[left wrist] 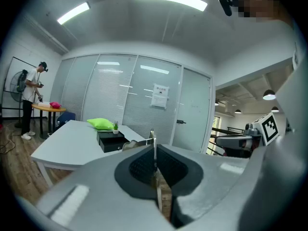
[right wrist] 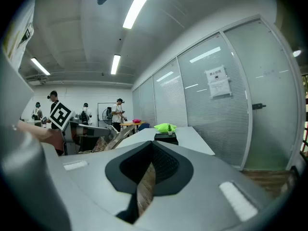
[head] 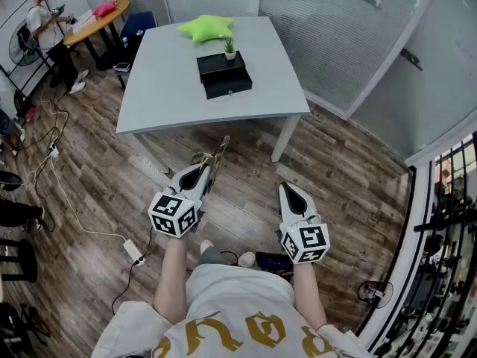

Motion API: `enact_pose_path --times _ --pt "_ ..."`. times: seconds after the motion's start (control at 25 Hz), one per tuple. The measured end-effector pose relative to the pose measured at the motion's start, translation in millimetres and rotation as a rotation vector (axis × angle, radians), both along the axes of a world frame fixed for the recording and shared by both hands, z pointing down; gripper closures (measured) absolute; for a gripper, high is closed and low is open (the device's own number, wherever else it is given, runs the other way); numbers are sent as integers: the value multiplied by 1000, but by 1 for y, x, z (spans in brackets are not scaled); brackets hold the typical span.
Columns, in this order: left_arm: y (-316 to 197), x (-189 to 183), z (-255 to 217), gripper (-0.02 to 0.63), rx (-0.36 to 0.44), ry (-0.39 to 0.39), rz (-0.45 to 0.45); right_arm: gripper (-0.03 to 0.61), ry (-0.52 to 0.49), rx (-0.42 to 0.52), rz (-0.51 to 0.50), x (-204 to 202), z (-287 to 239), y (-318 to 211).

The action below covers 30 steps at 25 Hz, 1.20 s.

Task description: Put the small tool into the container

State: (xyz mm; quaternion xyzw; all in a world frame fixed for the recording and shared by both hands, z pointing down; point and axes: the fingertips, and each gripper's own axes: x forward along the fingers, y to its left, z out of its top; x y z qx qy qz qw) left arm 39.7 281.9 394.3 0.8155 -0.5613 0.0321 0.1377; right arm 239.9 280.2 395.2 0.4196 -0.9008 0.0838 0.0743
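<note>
A black drawer box (head: 223,74) stands on the grey table (head: 171,88), far ahead of both grippers. Its lower front juts slightly toward me; the same box (left wrist: 111,142) shows small in the left gripper view. My left gripper (head: 201,174) is held over the wooden floor short of the table. It is shut on a thin metal tool (head: 218,154) that sticks up past the tips. That tool (left wrist: 153,143) appears edge-on between the jaws of the left gripper (left wrist: 154,153). My right gripper (head: 289,191) hangs beside it, shut and holding nothing; the right gripper (right wrist: 151,154) points toward the table.
A small potted plant (head: 229,48) sits on the box, with a green star cushion (head: 206,27) behind it. A person (head: 48,28) stands at the far left by an orange table (head: 93,21). Cables and a power strip (head: 133,250) lie on the floor to my left. Glass partitions (head: 350,43) rise on the right.
</note>
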Motion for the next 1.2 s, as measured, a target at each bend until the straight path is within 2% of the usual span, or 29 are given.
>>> enact_pose_path --times 0.28,0.48,0.84,1.0,1.2 --pt "19 -9 -5 612 9 6 3 557 -7 -4 13 -5 -1 15" --pt "18 -13 -4 612 -9 54 -13 557 2 35 7 -7 -11 14" --pt "2 -28 -1 612 -25 59 -38 555 5 18 8 -18 0 -9" --pt "-27 -43 9 612 -27 76 -45 555 10 3 10 -29 13 -38" --pt "-100 -66 28 612 -46 117 -9 555 43 -20 6 -61 27 -101"
